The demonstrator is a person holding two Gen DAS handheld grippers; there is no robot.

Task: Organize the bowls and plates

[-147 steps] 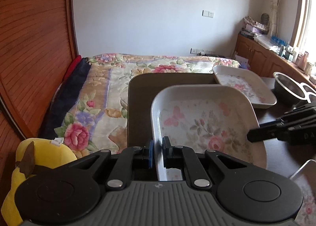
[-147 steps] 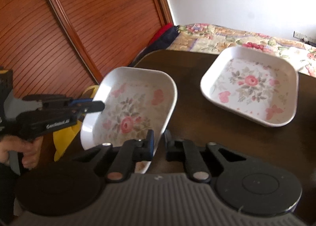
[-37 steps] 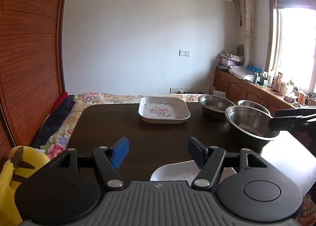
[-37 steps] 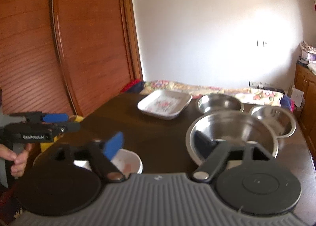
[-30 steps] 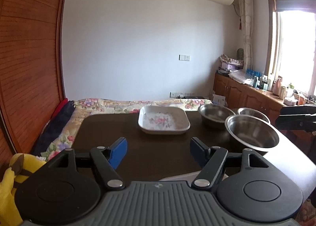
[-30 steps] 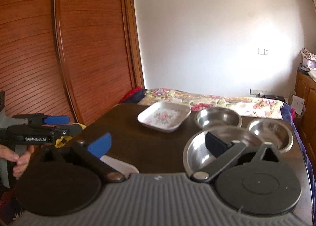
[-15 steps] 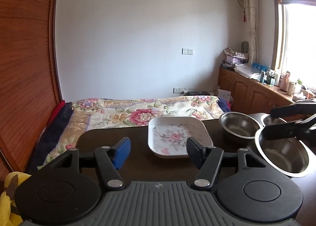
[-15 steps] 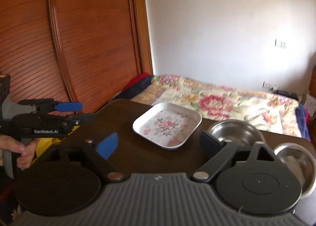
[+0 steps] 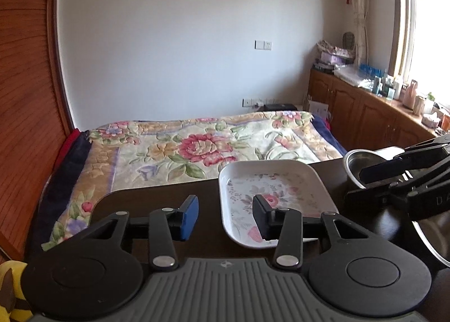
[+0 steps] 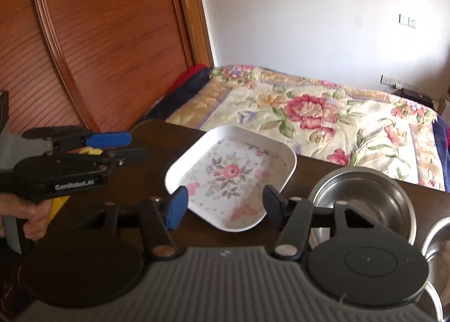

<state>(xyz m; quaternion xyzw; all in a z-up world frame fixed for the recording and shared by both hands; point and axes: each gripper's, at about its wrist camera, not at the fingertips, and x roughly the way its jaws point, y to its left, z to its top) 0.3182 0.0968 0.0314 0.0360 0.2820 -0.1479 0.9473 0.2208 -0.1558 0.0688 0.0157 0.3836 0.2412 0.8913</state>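
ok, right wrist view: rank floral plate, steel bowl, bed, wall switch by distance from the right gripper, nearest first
1. Floral plate, just ahead of the open right gripper.
2. Steel bowl, to the right; close to the plate's rank.
3. Bed, beyond the table.
4. Wall switch, upper right.

A: Where is there room to pass?

B: The dark table [image 9: 157,195] is bare to the left of the flowered plate [image 9: 270,195]. The left gripper [image 9: 225,216] hangs there with its jaws wide apart and nothing in them.

A: What is in the way?

B: On the right, 1 steel bowl [image 10: 362,195] sits just beside the plate. The right gripper [image 10: 223,206], spread wide and empty, hangs over the plate's near edge. Another bowl's rim [image 10: 433,234] pokes in farther right.
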